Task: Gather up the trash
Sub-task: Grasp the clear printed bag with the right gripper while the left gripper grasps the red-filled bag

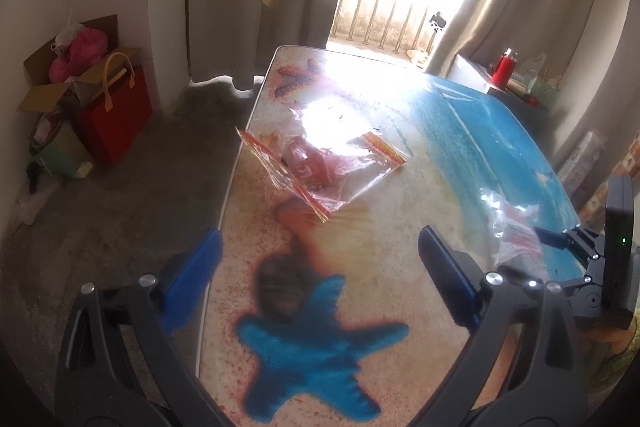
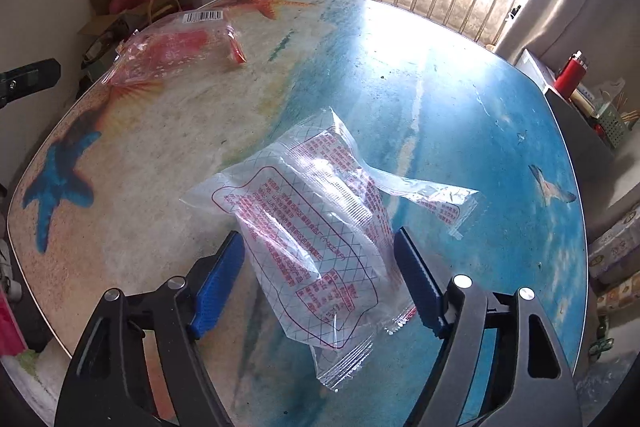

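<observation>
A clear wrapper with red print lies flat on the beach-print table. My right gripper straddles it. The blue pads stand at its two long edges and the film is not squeezed. The same wrapper shows at the right in the left wrist view. Farther off, near the table's left edge, lies a clear zip bag with red strips, also in the right wrist view as the zip bag. My left gripper hovers open over the table short of this bag, with nothing between its fingers.
The table's left edge drops to a concrete floor. A red tote bag and a cardboard box stand against the wall there. A red bottle sits on a cabinet beyond the table's far right corner. Curtains frame a bright balcony door.
</observation>
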### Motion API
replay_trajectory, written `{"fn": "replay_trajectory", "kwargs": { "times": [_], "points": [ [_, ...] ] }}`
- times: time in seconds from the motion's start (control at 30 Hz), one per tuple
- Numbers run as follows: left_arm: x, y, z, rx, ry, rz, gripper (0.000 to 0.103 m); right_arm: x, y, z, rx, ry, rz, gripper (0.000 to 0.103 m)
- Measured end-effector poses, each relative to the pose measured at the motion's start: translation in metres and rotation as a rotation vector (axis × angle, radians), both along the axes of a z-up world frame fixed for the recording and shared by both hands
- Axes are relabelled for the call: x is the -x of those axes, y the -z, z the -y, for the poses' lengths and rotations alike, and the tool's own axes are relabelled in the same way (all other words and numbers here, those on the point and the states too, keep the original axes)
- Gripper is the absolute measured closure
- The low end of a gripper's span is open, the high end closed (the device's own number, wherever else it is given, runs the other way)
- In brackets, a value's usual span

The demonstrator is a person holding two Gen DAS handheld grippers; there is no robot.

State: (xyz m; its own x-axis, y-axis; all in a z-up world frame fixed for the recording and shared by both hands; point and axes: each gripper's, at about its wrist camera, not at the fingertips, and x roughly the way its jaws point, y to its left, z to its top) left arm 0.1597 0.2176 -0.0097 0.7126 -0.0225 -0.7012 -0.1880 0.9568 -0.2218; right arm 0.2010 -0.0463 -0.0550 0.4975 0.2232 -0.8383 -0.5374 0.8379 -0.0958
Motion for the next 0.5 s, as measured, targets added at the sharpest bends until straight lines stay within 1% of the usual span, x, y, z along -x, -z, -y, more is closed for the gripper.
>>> {"fn": "replay_trajectory", "kwargs": {
  "times": [0.1,0.17,0.2,0.23,0.3,0.33,0.4,0.47,0.5],
  "points": [
    [-0.013,0.003,-0.018,0.137,-0.021,0.024,0.009,-0.002,0.002,0.009,-0.042,0.044,-0.022,0.04],
    [-0.022,0.004,-0.027,0.2,-0.029,0.048,0.009,-0.001,0.002,0.013,-0.059,0.067,-0.028,0.042],
    [-0.027,0.005,-0.03,0.22,-0.032,0.058,0.011,0.0,0.003,0.014,-0.065,0.076,-0.029,0.043],
    [-0.034,0.006,-0.032,0.23,-0.039,0.055,0.019,0.001,0.003,0.015,-0.069,0.084,-0.028,0.044],
    [-0.05,0.011,-0.036,0.247,-0.052,0.032,0.032,0.003,0.003,0.016,-0.065,0.095,-0.019,0.047],
    [-0.057,0.016,-0.038,0.245,-0.064,0.016,0.036,0.005,0.003,0.017,-0.062,0.099,-0.014,0.048],
    [-0.071,0.022,-0.039,0.223,-0.076,-0.02,0.04,0.006,0.003,0.017,-0.06,0.107,-0.009,0.051],
    [-0.081,0.026,-0.038,0.175,-0.075,-0.039,0.043,0.009,0.003,0.019,-0.059,0.122,-0.002,0.052],
    [-0.084,0.028,-0.037,0.152,-0.075,-0.055,0.048,0.009,0.003,0.021,-0.062,0.131,-0.001,0.052]
  ]
}}
